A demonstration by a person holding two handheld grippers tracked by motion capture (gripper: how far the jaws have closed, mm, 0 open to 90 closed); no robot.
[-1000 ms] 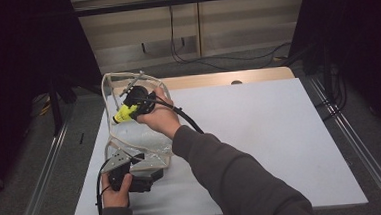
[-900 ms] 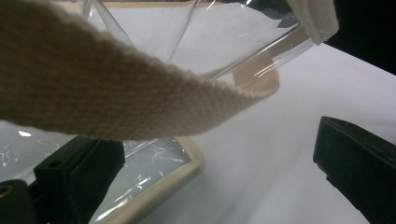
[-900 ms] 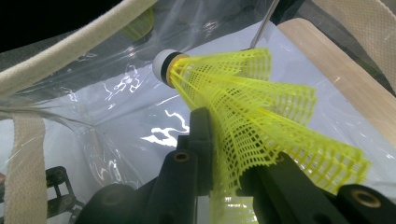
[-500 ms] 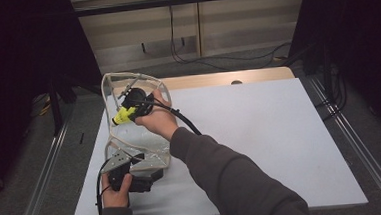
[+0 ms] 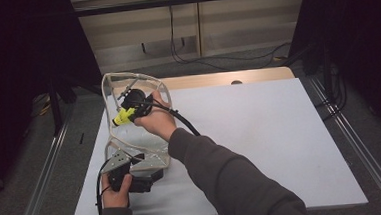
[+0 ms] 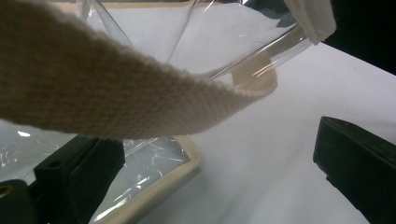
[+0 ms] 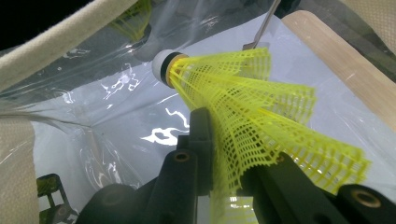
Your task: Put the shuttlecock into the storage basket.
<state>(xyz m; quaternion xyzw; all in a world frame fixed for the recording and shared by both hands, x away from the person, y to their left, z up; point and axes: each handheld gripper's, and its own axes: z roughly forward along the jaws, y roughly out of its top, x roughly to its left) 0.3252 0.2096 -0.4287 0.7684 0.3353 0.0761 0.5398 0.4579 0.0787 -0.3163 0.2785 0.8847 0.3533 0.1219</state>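
The right hand-held gripper (image 7: 219, 154) pinches the yellow shuttlecock (image 7: 252, 116) by its mesh skirt, holding it at the open mouth of the clear plastic bag (image 5: 140, 140). Compared with a second ago nothing has moved: both hands sit as before, and the shuttlecock is not yet dropped in. The left hand-held gripper (image 6: 205, 172), jaws spread, rests at the bag's near edge on the desk (image 5: 260, 133), under the cloth strap (image 6: 116, 93). The release looks like the next step.
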